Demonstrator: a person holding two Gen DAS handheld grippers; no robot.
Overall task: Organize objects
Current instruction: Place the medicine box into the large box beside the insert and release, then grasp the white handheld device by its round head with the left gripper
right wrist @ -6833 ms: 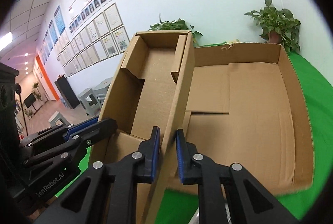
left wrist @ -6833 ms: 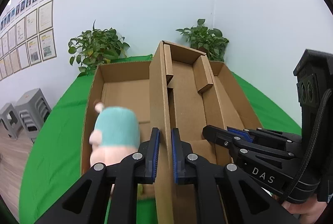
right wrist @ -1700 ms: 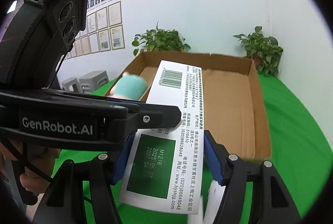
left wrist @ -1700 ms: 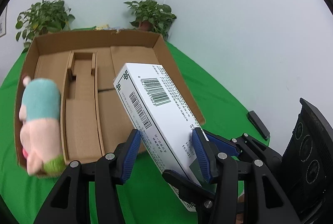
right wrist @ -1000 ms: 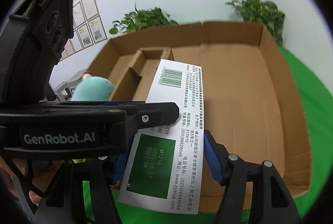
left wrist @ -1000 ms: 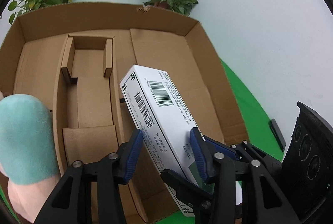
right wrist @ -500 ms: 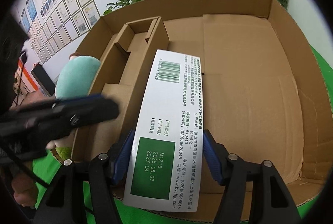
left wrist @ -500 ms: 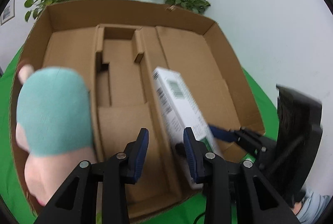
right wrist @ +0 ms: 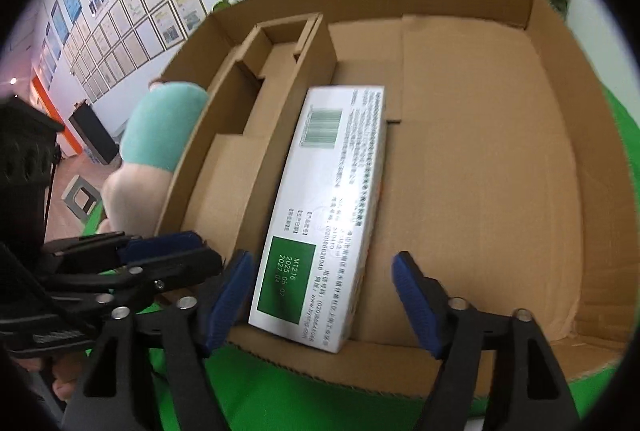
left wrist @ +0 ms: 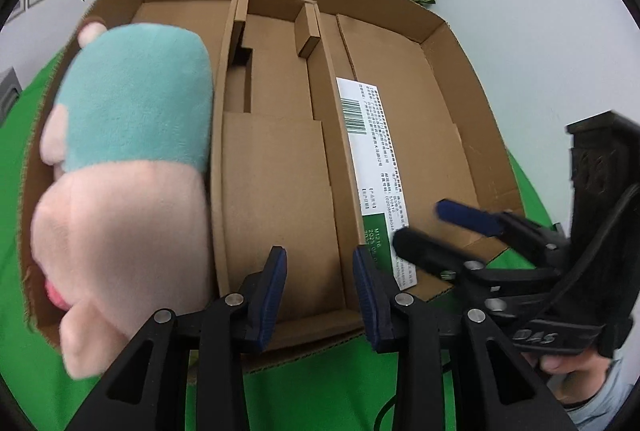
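Green-clothed table; white carton in tray

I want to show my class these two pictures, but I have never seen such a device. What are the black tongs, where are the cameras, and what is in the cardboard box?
A person holds a hand-operated two-finger gripper in each hand; a wide-angle camera on each looks forward along its fingers. One picture is from the left gripper, which grips nothing, the other from the right gripper. A cardboard tray with dividers sits on a green cloth. A plush toy lies in its left section. A white carton lies in the right section, against the divider; the right jaws are opening around it, no longer pressing on it.
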